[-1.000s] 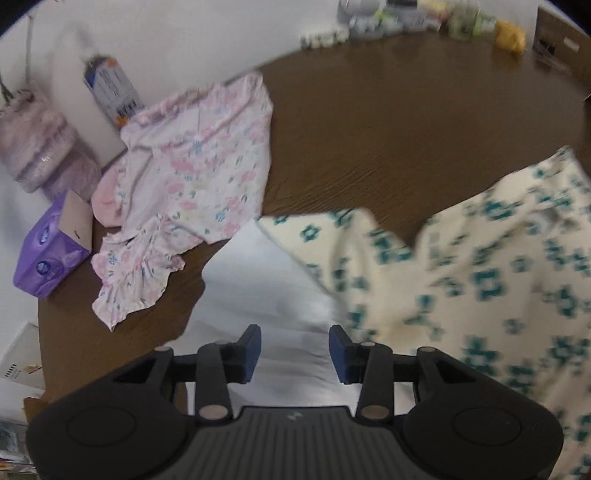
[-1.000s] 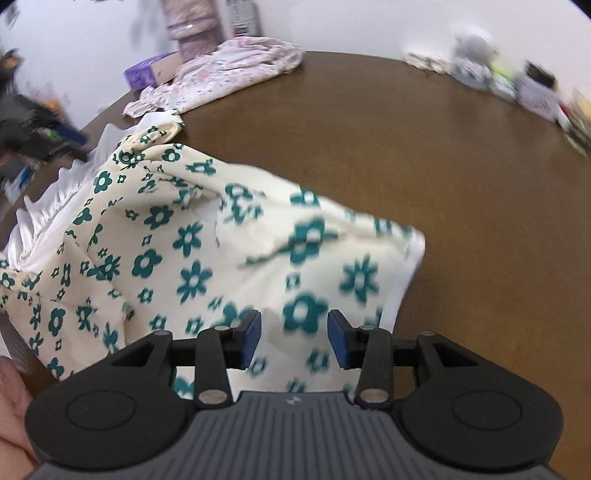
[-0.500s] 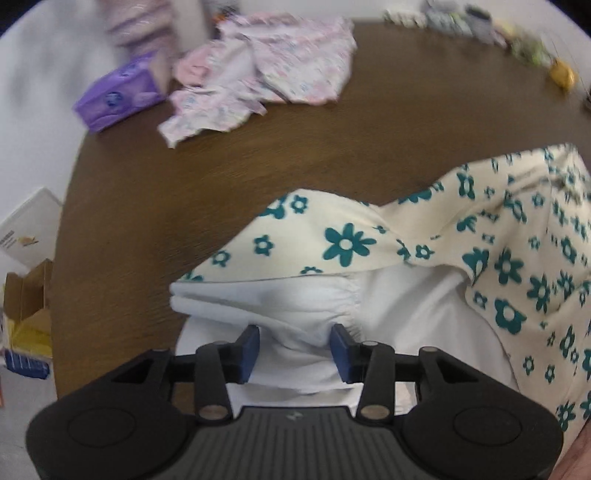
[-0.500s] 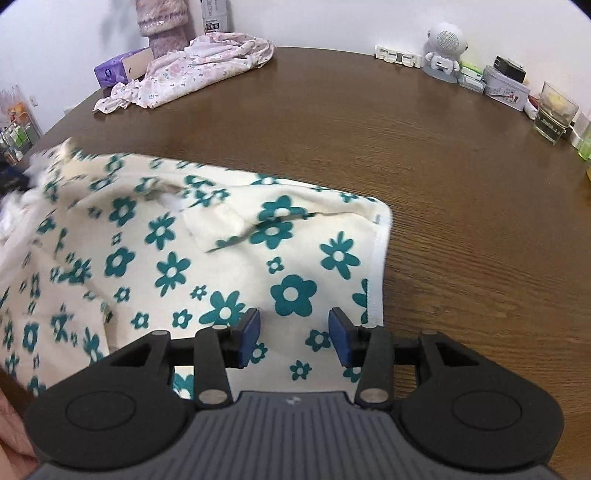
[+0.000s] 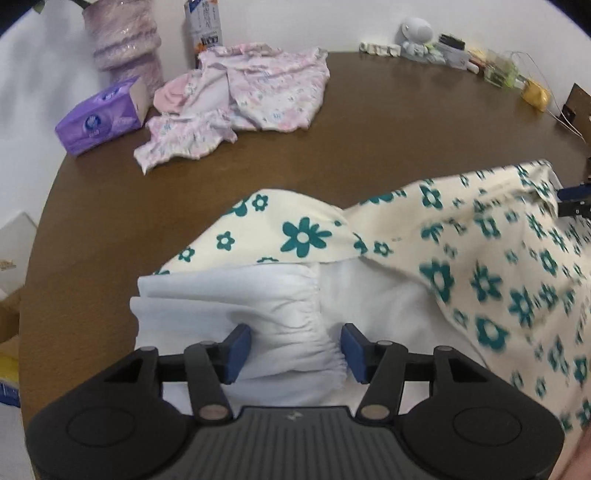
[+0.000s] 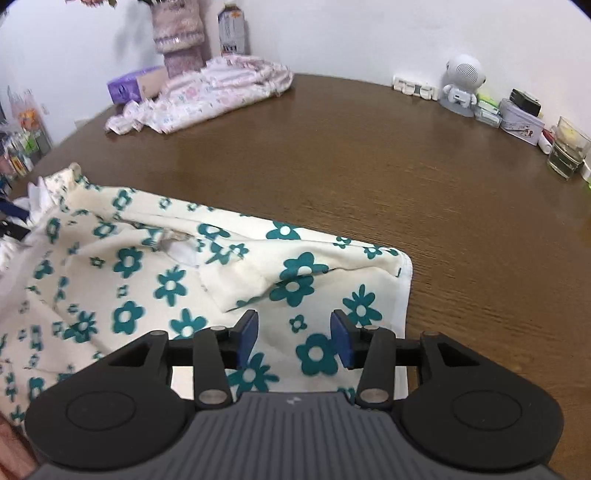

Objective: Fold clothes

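Observation:
A cream garment with teal flowers (image 5: 480,258) lies spread on the brown round table (image 5: 369,129). Its white gathered lining (image 5: 258,314) is turned up at the near end. My left gripper (image 5: 297,349) hovers low over that white bunch. Its jaws are opening, and the elastic edge sits between the blue pads (image 5: 240,347) without being pinched. In the right wrist view the same garment (image 6: 147,277) lies flat with its corner (image 6: 402,266) on the table. My right gripper (image 6: 293,338) stands open just above it, flowered cloth showing in the gap.
A crumpled pink floral garment (image 5: 266,92) lies at the far left of the table beside a purple tissue pack (image 5: 99,118), a fuzzy lilac vase (image 5: 122,40) and a carton (image 5: 207,26). A white figurine (image 6: 461,81), a tin (image 6: 522,120) and a glass (image 6: 567,151) line the far right edge.
The flowered garment has come down from hanging to lying on the table. The left gripper swung across toward the white lining and its jaws have widened. The right gripper shifted slightly.

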Demonstrator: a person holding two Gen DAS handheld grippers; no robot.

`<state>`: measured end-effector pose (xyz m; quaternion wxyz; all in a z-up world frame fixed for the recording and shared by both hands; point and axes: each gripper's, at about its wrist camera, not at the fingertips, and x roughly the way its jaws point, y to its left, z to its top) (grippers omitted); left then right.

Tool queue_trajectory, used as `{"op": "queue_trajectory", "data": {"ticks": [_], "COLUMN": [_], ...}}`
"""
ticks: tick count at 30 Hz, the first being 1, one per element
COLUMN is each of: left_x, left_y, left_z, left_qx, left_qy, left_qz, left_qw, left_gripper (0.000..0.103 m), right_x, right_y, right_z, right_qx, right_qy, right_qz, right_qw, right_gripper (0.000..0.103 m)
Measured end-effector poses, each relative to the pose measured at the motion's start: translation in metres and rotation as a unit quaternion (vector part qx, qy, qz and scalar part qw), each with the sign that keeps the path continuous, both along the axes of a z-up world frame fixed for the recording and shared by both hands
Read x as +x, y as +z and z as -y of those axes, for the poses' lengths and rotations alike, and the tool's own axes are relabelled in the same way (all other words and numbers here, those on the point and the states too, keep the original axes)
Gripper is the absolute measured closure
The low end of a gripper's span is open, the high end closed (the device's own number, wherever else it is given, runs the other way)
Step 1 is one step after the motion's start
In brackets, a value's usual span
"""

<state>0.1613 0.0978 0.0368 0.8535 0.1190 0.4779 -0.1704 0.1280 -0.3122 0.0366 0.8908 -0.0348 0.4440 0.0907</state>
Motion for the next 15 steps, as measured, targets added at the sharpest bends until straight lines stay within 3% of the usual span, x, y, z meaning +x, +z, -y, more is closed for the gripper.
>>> {"op": "queue_trajectory", "data": {"ticks": [11,15], "left_x": [0.071,0.089], "left_y": [-0.005,-0.006], "left_z": [0.005,0.007], "left_qx": [-0.019,-0.021], "left_qy": [0.040,0.061], "left_qz": [0.052,0.053], "left_qw": [0.9977,0.9965], "left_gripper": [0.048,0.048], "right_x": [0.048,0.058], "right_y": [-0.013,-0.015], "right_z": [0.025,0.034], "right_qx": [0.006,0.004], "right_qy": [-0.070,-0.091], "right_qz": [0.015,0.021], "right_qw": [0.997,0.996], "right_gripper": [0.056,0.056]}}
